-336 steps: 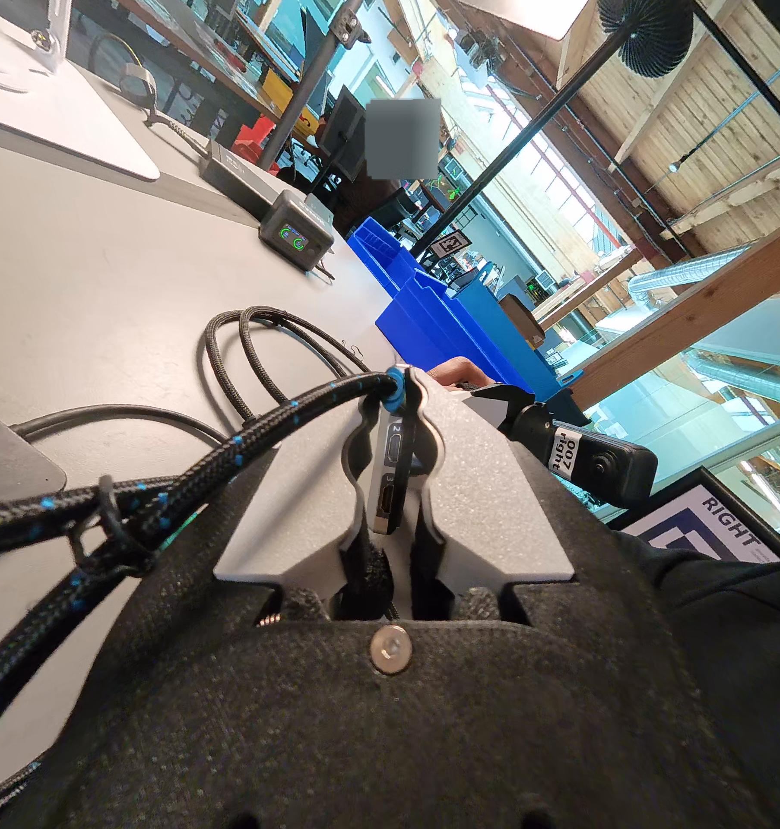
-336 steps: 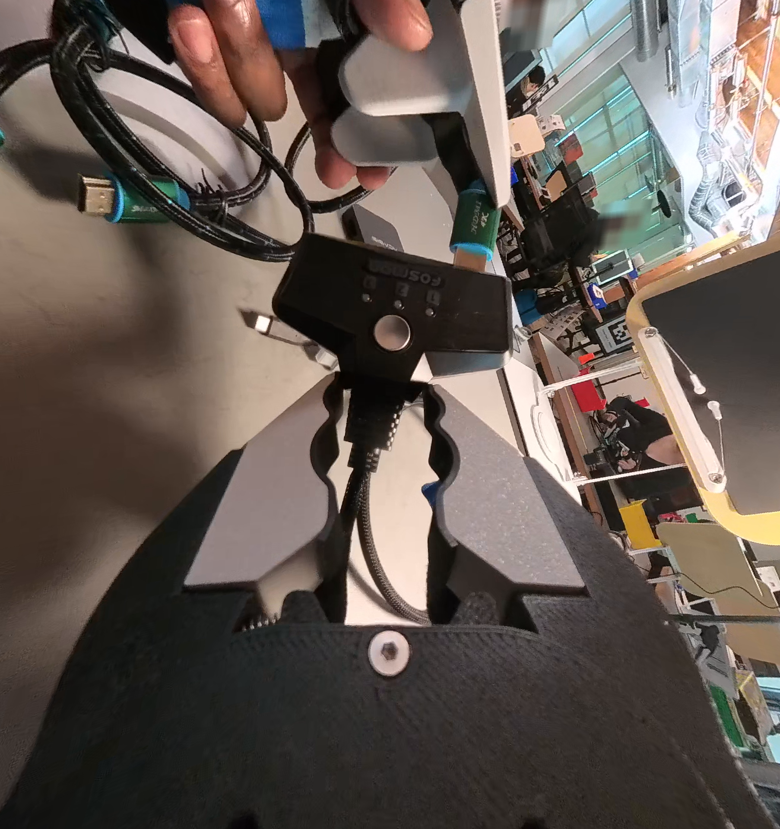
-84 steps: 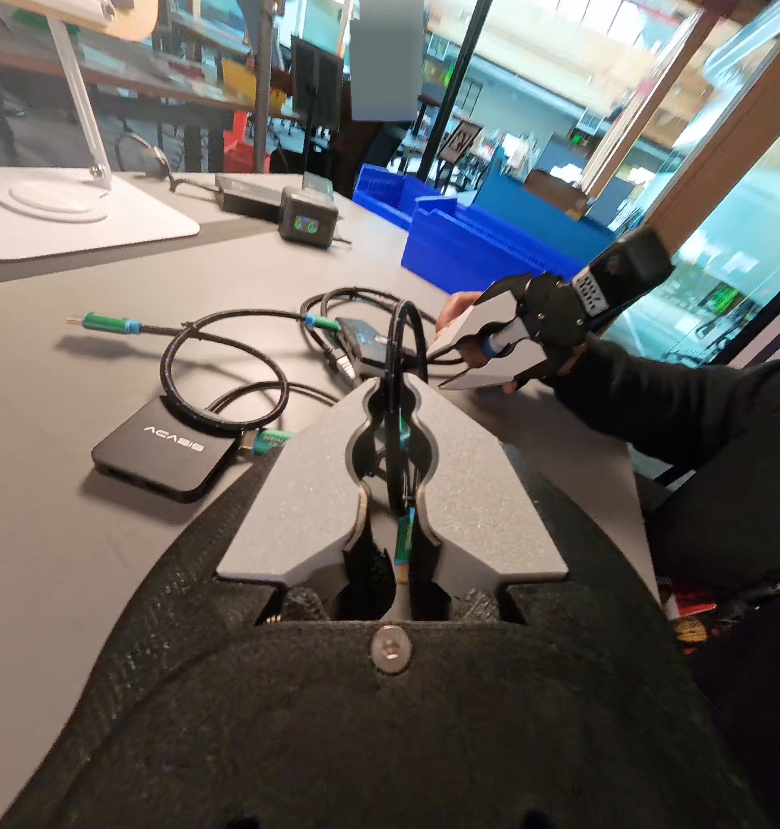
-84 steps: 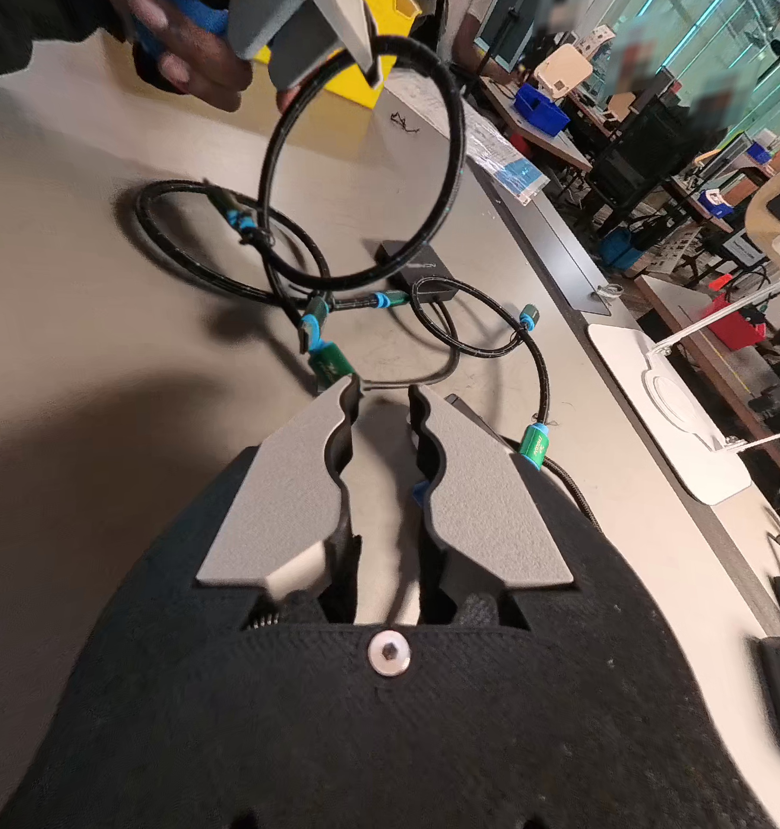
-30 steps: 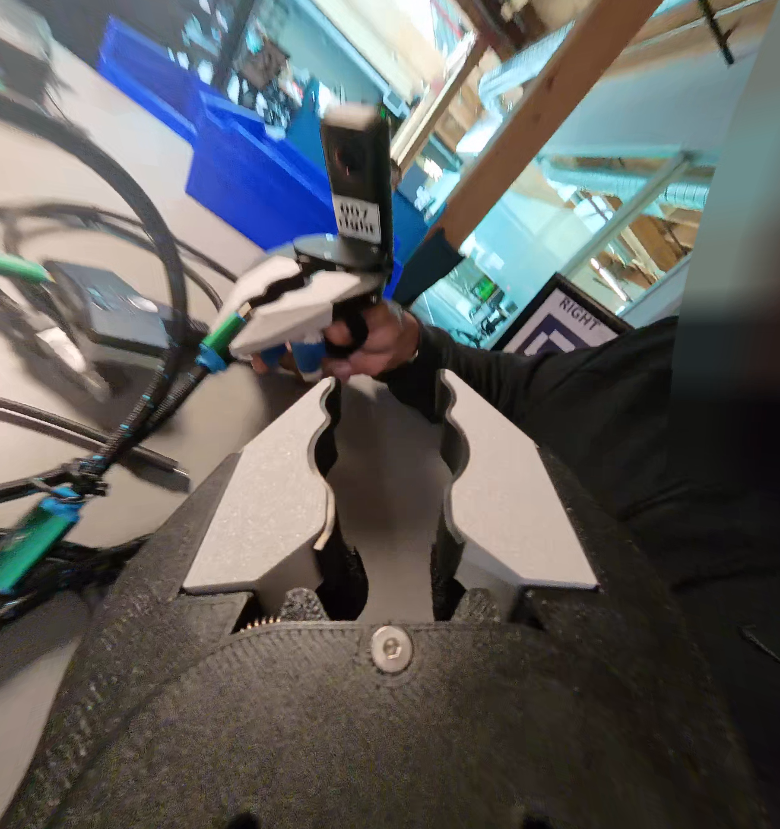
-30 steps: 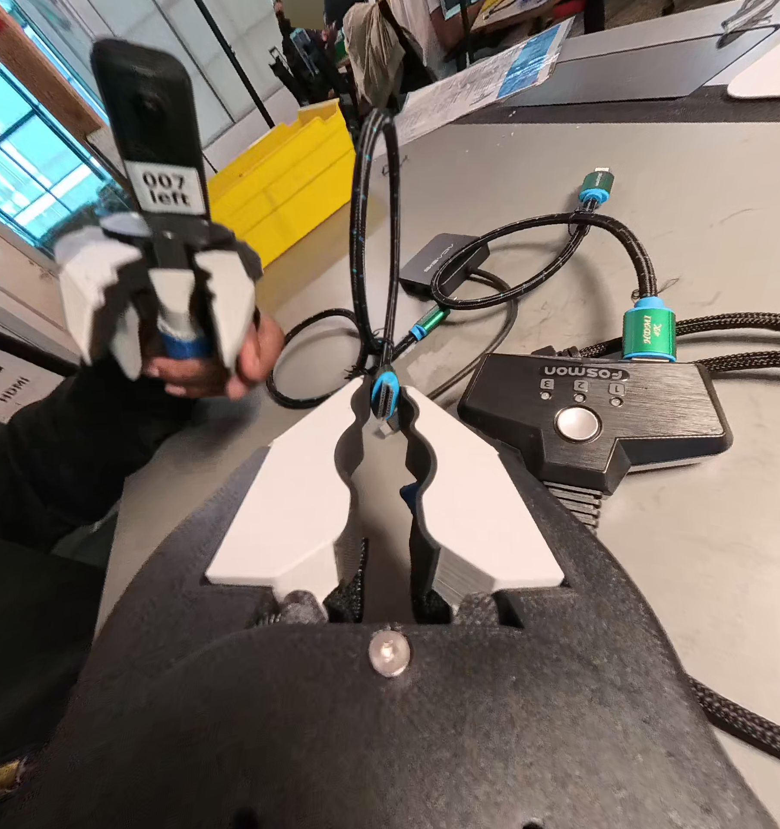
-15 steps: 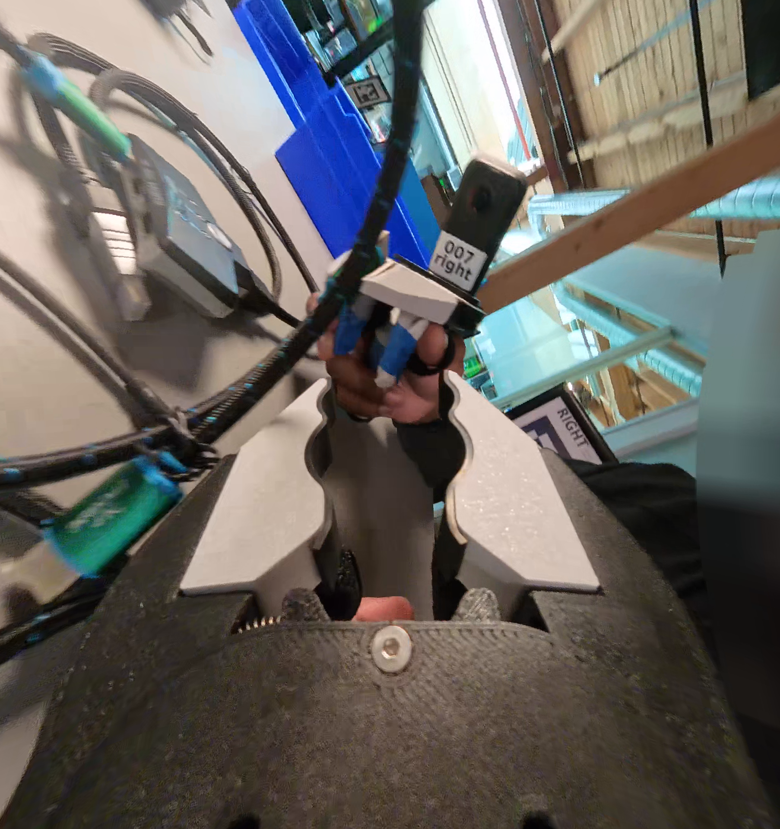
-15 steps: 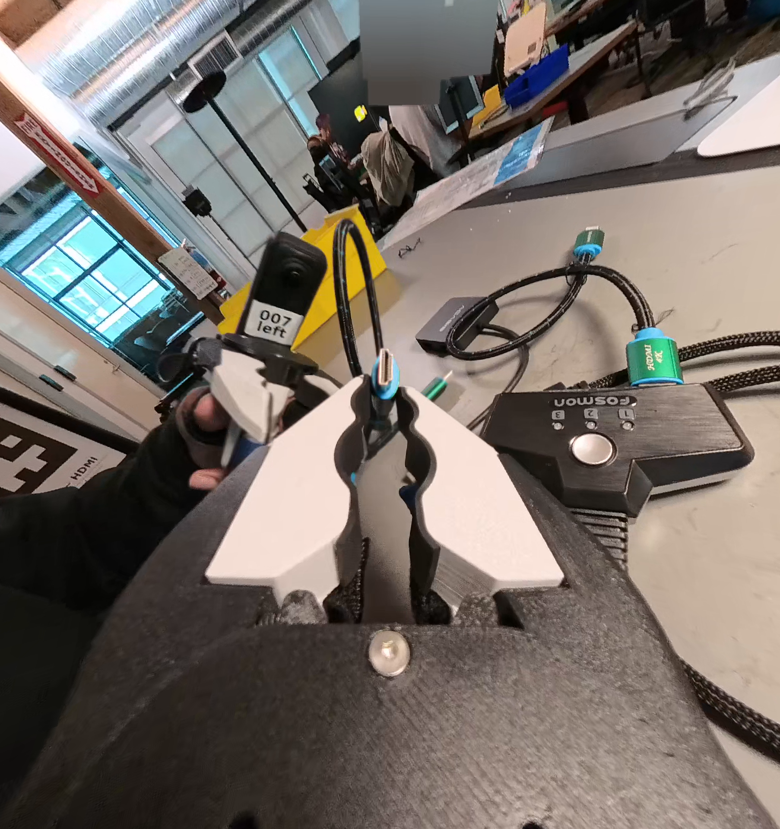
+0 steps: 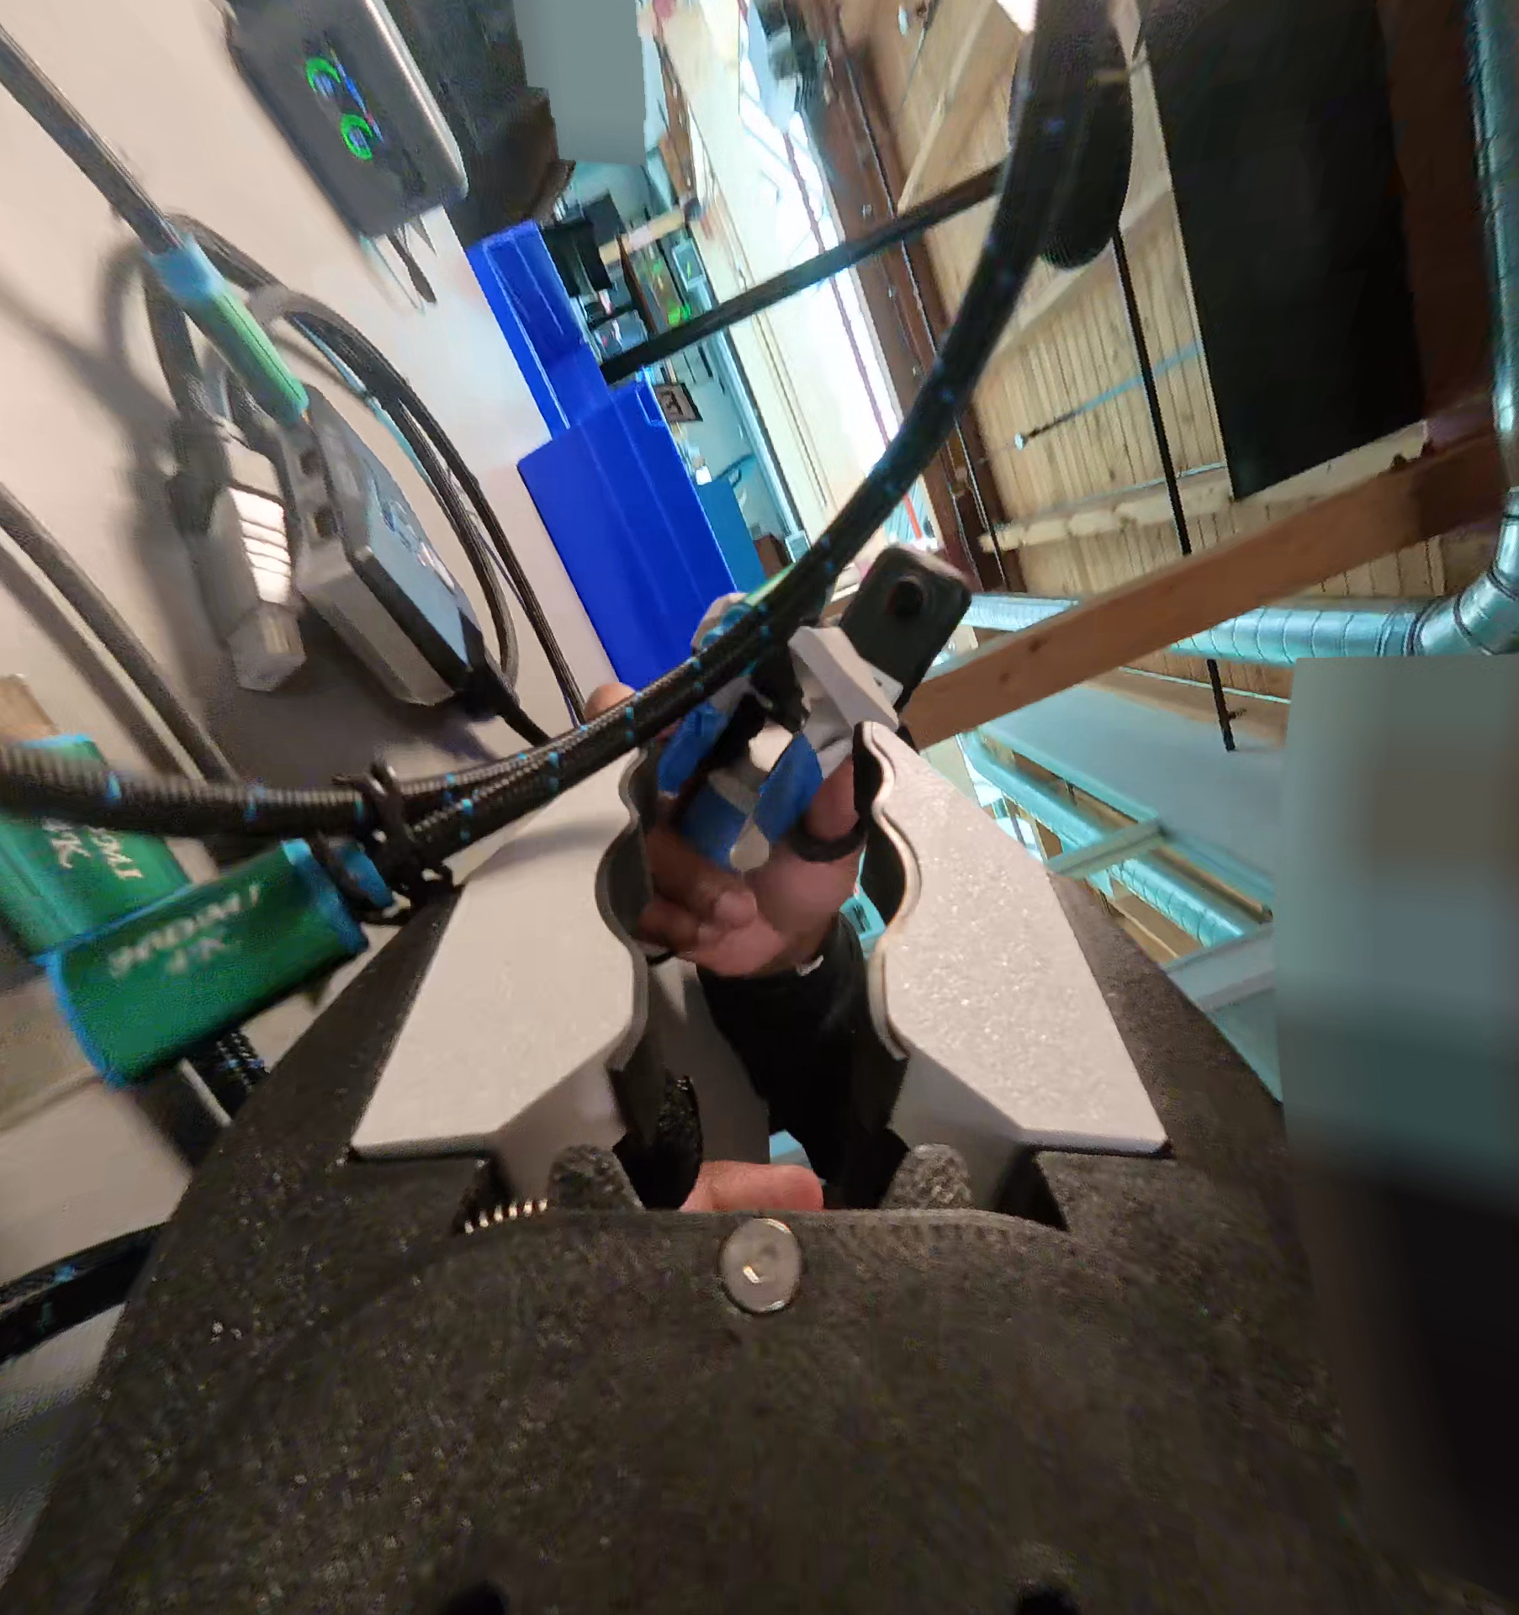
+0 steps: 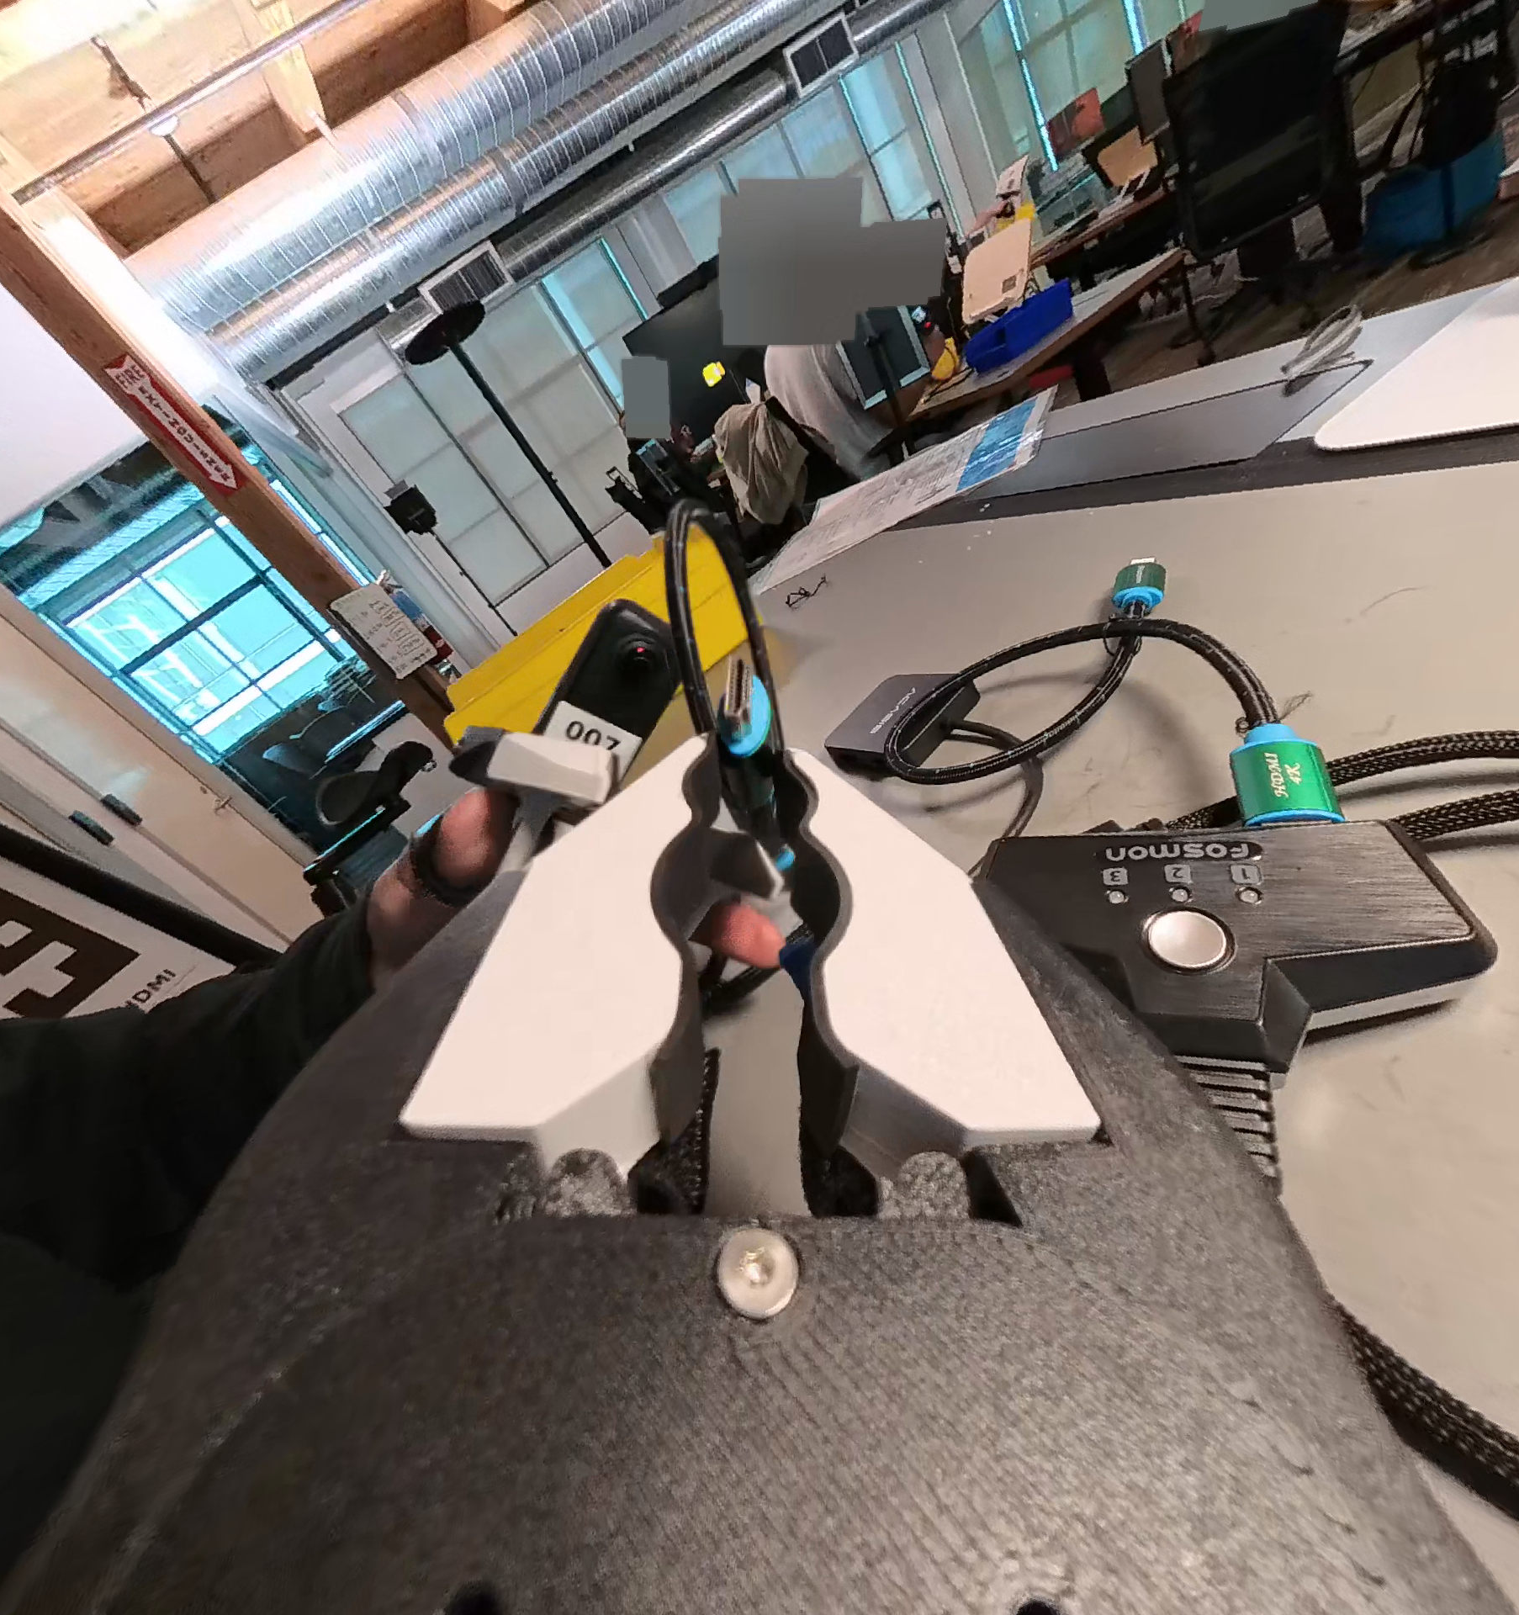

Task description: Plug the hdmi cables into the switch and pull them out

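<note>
right gripper (image 10: 752,786) clamps braided black hdmi cable's (image 10: 711,603) blue-collared plug (image 10: 743,712); left gripper (image 9: 756,839) released. plug may twist, missing black brushed-metal switch (image 10: 1219,926).

Right gripper (image 10: 752,769) clamping an HDMI plug (image 10: 743,712) upright, black HDMI switch (image 10: 1210,935) right, one green plug (image 10: 1285,782) inserted

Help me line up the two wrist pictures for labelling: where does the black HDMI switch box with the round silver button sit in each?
Left wrist view: the black HDMI switch box is upper left of centre, blurred and seen steeply tilted.
Right wrist view: it lies right of centre, button side up.
Shared landmark: the green-shelled plug with a blue collar at the switch's port edge.
</note>
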